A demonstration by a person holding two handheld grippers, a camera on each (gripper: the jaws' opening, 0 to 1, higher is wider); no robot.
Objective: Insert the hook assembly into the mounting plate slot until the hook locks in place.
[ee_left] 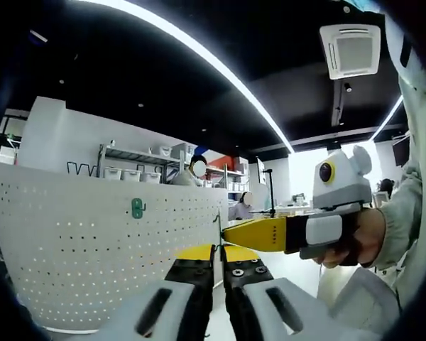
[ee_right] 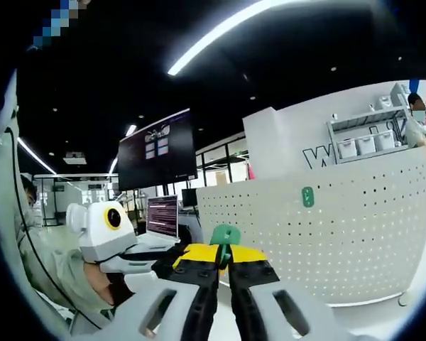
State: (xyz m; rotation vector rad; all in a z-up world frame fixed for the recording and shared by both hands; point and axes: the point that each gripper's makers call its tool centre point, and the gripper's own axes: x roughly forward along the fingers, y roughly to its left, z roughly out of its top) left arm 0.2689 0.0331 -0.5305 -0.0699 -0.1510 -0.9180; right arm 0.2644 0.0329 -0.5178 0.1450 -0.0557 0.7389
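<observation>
Before the perforated plate (ee_right: 355,227) | right gripper (ee_right: 223,257) fingers closed on green hook (ee_right: 226,235) | left gripper (ee_left: 219,254) fingers closed, contents unclear | wall lettering "W"

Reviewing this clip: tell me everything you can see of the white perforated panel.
The white perforated panel stands upright, a broad sheet, metal or plastic by its look, pierced with regular rows of small holes through which light shows. Fisheye bends its outline. One small green hook piece sits mounted on its face, near the top. In the left gripper view, the panel's edge lies close by the gripper tips; contact cannot be told. Shelving stands behind it.
</observation>
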